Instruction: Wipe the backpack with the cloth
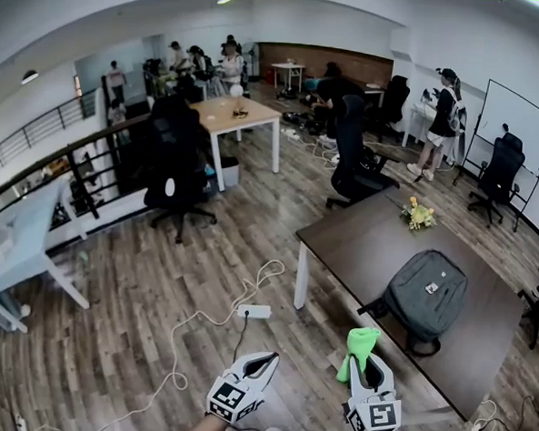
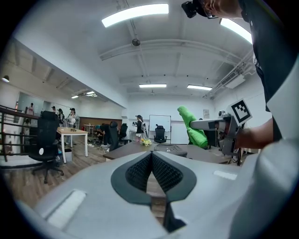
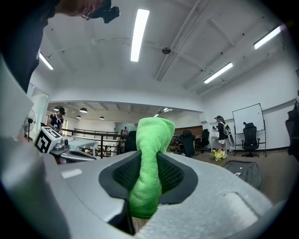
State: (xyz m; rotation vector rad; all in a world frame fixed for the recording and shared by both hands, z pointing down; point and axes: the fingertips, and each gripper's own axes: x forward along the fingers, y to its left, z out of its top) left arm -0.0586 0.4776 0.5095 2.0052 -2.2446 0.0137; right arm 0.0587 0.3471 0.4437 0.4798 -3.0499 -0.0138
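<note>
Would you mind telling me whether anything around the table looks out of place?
A power strip and its loose white cable lie across the floor beside the table, where someone might trip. The backpack lies flat and looks fine.

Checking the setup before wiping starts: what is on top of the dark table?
A grey backpack lies flat on the dark table, and a small bunch of flowers sits near its far edge. Whatever may lie beneath the backpack is covered and cannot be seen.

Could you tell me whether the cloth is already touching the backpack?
No, the cloth is pinched in the right gripper, held apart from the backpack lying on the table.
</note>
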